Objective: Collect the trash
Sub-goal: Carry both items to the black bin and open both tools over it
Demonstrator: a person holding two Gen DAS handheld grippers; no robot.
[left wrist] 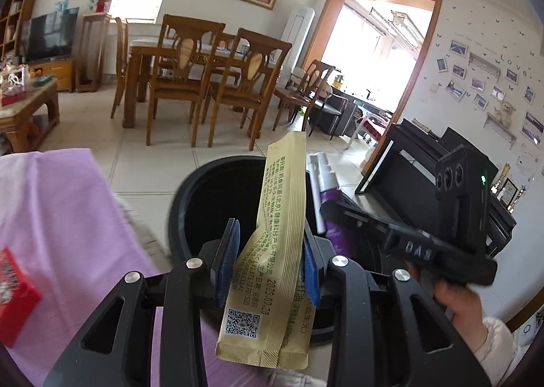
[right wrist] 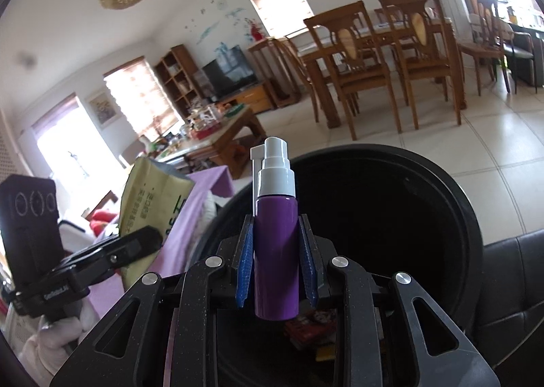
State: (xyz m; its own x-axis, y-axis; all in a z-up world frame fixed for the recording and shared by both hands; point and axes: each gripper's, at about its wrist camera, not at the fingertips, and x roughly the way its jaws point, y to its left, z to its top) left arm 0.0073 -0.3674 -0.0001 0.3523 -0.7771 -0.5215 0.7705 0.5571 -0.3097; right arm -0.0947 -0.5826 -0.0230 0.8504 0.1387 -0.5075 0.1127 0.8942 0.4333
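Left tongs (left wrist: 268, 264) clench a pale-yellow foil sachet (left wrist: 272, 251), right tongs (right wrist: 277, 268) a purple spray bottle (right wrist: 276, 247), over the black round bin (right wrist: 442, 217), its dim contents at 6 o'clock unreadable.

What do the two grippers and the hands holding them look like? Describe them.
Both the left gripper and the right gripper are matte black linkage frames with silver pivot bolts and blue textured pads. The right one carries white lettering and a green light; the hand holding it wears a pale sleeve.
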